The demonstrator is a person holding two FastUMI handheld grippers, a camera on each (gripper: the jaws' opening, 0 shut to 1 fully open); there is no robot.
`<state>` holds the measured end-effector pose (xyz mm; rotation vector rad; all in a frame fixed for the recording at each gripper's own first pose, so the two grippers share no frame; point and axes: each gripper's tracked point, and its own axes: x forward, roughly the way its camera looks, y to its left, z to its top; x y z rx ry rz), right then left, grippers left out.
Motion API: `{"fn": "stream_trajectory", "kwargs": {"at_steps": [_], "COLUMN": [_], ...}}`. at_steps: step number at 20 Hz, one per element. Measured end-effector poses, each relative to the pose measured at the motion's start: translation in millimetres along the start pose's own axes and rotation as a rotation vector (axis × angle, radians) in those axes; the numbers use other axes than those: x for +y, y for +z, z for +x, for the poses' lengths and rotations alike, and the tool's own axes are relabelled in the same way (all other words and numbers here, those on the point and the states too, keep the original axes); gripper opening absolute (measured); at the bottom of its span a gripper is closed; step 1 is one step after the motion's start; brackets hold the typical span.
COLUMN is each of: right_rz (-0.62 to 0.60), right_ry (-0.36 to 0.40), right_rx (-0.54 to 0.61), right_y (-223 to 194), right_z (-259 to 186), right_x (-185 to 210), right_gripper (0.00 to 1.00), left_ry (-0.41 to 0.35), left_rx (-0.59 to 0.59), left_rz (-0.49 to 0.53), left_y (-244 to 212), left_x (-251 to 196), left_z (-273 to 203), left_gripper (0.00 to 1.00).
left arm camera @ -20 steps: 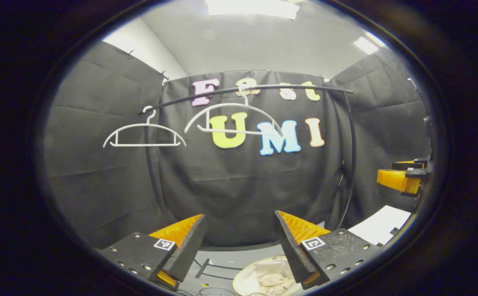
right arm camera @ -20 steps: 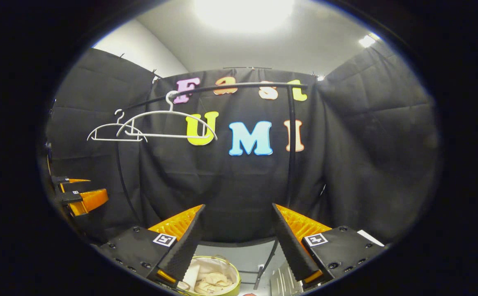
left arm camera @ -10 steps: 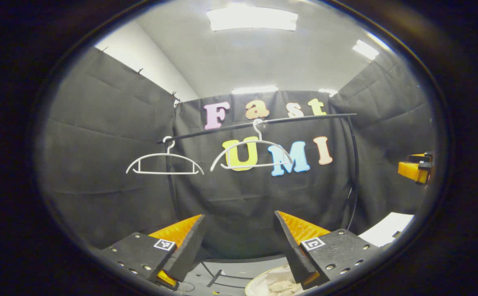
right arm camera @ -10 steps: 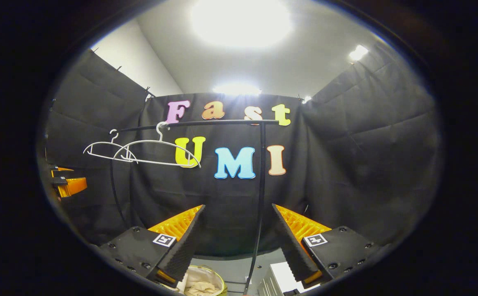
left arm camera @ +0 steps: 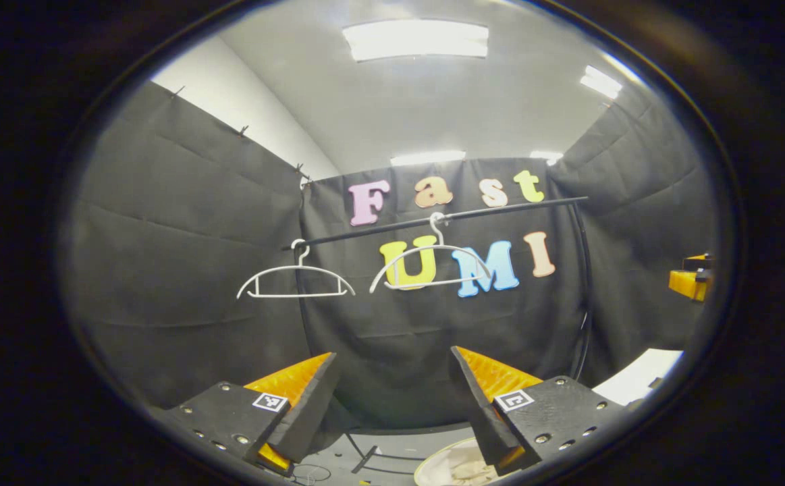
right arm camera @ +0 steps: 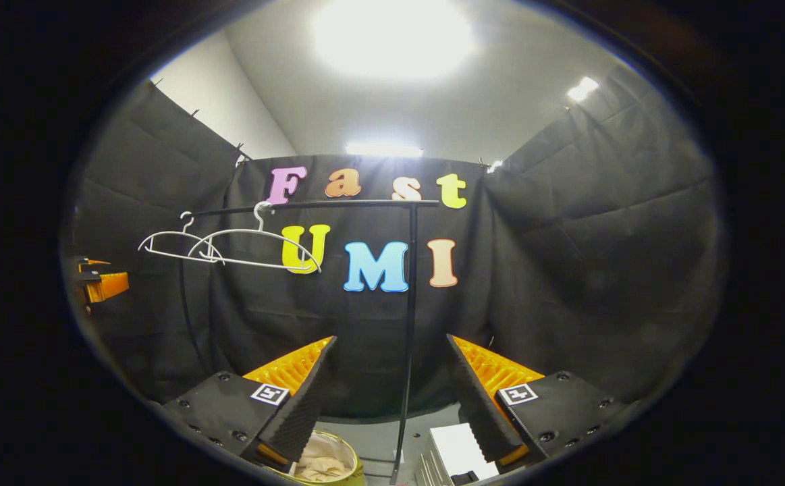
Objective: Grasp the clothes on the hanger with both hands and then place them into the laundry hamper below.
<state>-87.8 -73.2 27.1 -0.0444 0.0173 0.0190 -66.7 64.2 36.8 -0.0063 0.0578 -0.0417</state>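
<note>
Left claw: the left claw (left arm camera: 392, 398) was held with its two fingers spread wide apart, nothing between them, pointed at the black cloth wall. It was also seen far off at the left edge of the right gripper view (right arm camera: 98, 283).
Right claw: the right claw (right arm camera: 392, 395) was likewise parted and gripping nothing. It was seen small at the right edge of the left gripper view (left arm camera: 692, 280).
Clothes: a crumpled, cream-coloured bundle of clothes (right arm camera: 318, 462) was seen lying inside the hamper, folded on itself in soft wrinkles; its kind of garment could not be told. A pale scrap of it (left arm camera: 459, 469) was glimpsed past the left claw's right finger.
Hamper: a round laundry hamper with a yellow-green rim (right arm camera: 355, 462) was set on the grey floor below the rail, cut off by the lower edge; its pale rim (left arm camera: 432, 462) was caught in the left gripper view.
Hangers: two thin white plastic hangers were hung bare from the rail, one toward its left end (left arm camera: 295, 282) and one nearer the middle (left arm camera: 430, 266). In the right gripper view they overlapped (right arm camera: 230, 243).
Rail: a slim black metal garment rail (left arm camera: 446, 217) was carried on a curved black upright (right arm camera: 407, 324).
White object: a flat white item (left arm camera: 638, 374) was seen low at the right; what it was could not be told.
</note>
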Motion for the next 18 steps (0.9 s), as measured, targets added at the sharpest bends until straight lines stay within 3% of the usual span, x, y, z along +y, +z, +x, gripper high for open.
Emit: {"fn": "stream_trajectory", "kwargs": {"at_steps": [18], "right_rz": [0.013], "right_ry": [0.0], "right_rx": [-0.025], "right_y": [7], "right_z": [14], "right_x": [4], "right_gripper": [0.97], "left_ry": [0.011], "left_rx": [-0.024], "left_rz": [0.002], "left_y": [7], "left_x": [-1], "left_z": [7], "left_gripper": [0.95]}}
